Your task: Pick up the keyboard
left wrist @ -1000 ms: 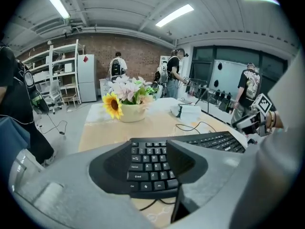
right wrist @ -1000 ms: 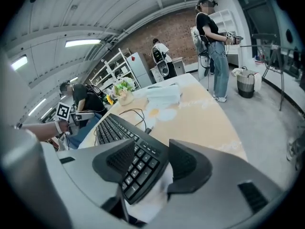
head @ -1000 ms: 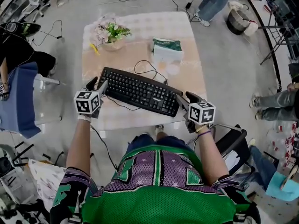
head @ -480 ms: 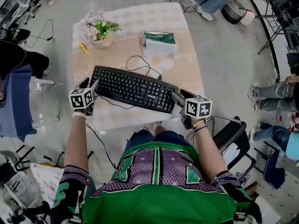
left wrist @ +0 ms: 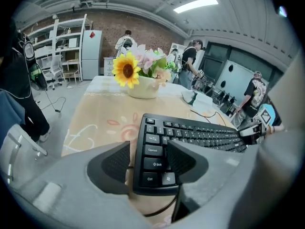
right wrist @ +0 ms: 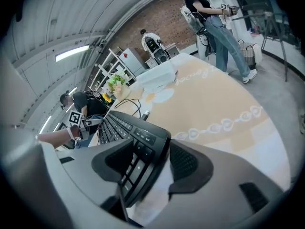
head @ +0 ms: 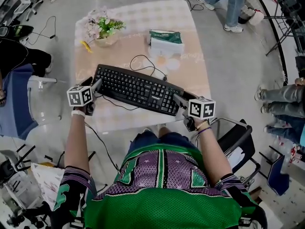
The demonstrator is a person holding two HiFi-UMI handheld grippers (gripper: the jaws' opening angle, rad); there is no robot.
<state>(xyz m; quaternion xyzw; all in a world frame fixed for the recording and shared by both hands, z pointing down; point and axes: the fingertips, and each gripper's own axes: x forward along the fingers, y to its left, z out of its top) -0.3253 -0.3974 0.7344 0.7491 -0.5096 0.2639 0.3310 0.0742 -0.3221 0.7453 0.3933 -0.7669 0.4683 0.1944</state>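
A black keyboard [head: 136, 89] lies slantwise on the beige table [head: 190, 75], and its cable [head: 143, 63] loops behind it. My left gripper [head: 94, 83] straddles the keyboard's left end [left wrist: 190, 130]. Its jaws [left wrist: 147, 163] are open; a strip of table shows between the left pad [left wrist: 112, 163] and the keyboard's edge. My right gripper [head: 181, 97] is at the right end. Its jaws [right wrist: 152, 161] stand wide around the keyboard's corner [right wrist: 128, 128], and the right pad [right wrist: 188, 163] is clear of it.
A bowl of flowers [head: 102, 30] stands at the table's far left, and a green-and-white tissue pack [head: 164, 42] at the far middle. A chair with blue cloth [head: 14, 99] is to the left and a black chair [head: 233, 137] to the right. People stand around.
Both grippers have sunk a little while staying at the keyboard's two ends. The keyboard has come down with them and rests on the table.
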